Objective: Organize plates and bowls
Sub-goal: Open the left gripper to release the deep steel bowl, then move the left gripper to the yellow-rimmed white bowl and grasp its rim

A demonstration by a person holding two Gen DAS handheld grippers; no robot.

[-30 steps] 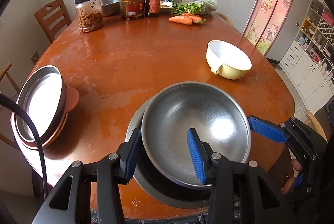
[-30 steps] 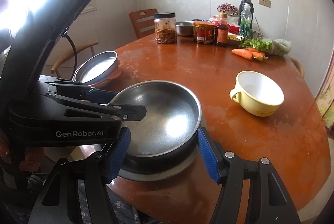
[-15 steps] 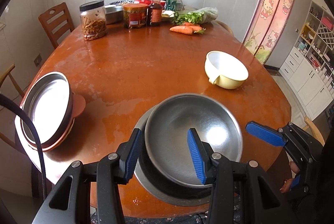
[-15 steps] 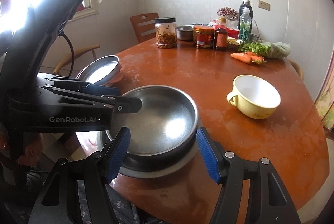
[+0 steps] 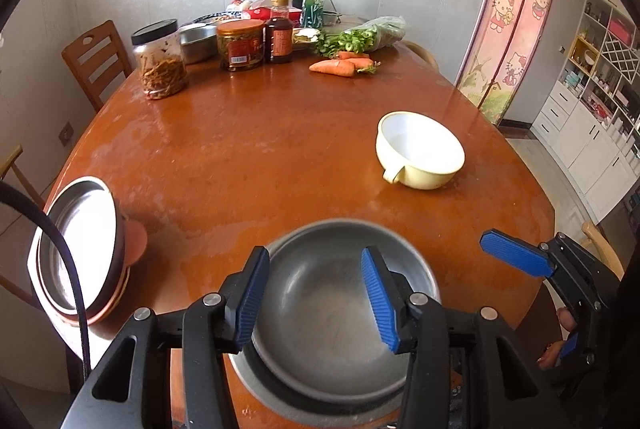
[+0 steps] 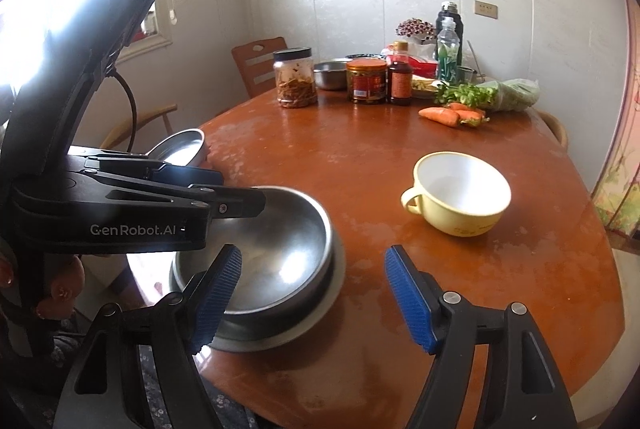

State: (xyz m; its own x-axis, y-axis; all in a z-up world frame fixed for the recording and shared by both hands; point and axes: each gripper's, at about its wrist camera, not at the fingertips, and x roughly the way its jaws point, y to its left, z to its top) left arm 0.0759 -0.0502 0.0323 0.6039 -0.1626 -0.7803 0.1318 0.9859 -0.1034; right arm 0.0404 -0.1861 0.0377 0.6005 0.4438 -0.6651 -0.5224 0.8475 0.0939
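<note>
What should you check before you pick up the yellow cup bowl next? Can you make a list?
1. Steel bowl sits inside the steel plate: ok.
2. Left claw open, off the bowl: ok.
3. Right claw open: ok.
4. Yellow cup bowl upright, looks empty: ok.
5. Bare table around it: ok.
6. Right claw lined up with it: not ok.

Silver bowl (image 5: 332, 313), cream-yellow cup (image 5: 420, 157), glossy orange-brown table (image 5: 260, 149).
</note>
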